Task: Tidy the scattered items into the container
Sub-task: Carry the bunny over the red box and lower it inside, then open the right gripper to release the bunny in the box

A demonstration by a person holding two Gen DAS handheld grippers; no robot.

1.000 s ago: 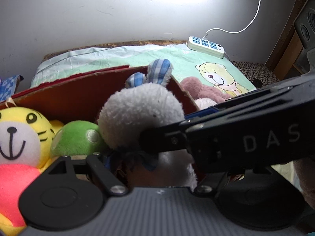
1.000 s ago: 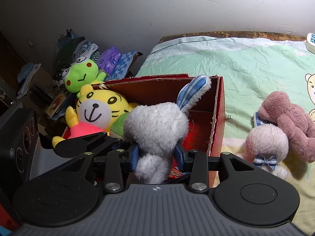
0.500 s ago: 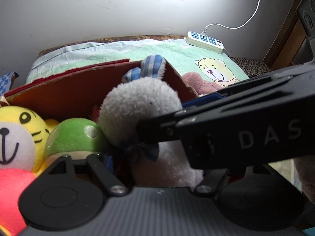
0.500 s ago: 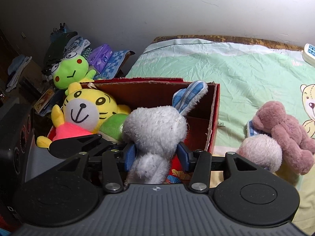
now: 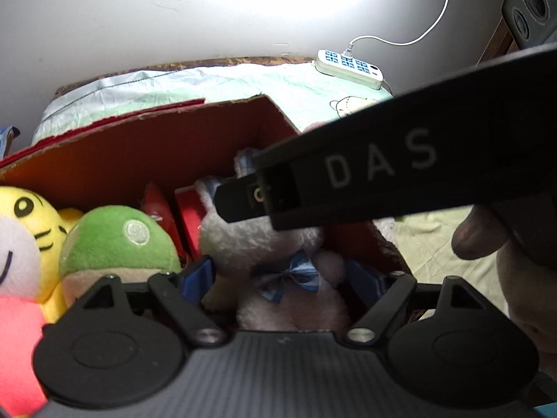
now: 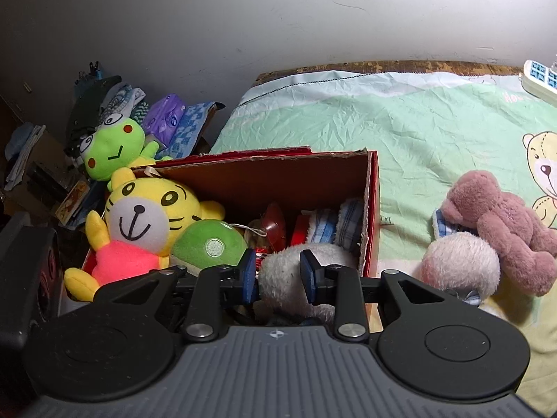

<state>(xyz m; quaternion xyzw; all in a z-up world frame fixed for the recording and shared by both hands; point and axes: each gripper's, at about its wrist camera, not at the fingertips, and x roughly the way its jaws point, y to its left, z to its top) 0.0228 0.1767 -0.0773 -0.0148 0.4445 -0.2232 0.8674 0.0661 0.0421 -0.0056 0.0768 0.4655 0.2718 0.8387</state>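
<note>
Rabbit (image 6: 296, 271): white plush with a blue bow, lying inside the box (image 6: 371, 209) at its near right corner, ears pointing to the far wall.
Right hand-held gripper (image 6: 278, 273): its jaws have just been closing; the blue pads are sitting either side of the rabbit's head, and I cannot tell whether they are pressing on it.
Left hand-held gripper (image 5: 282, 278): its jaws have just been opening; the pads are standing wide of the rabbit (image 5: 278, 244), apart from its body, with the bow between them.
Box contents: tiger (image 6: 146, 219) and green ball (image 6: 209, 244) lying left of the rabbit.
Bed (image 6: 400, 132): pink bear (image 6: 501, 223) and a white plush (image 6: 459, 264) lying right of the box.
</note>
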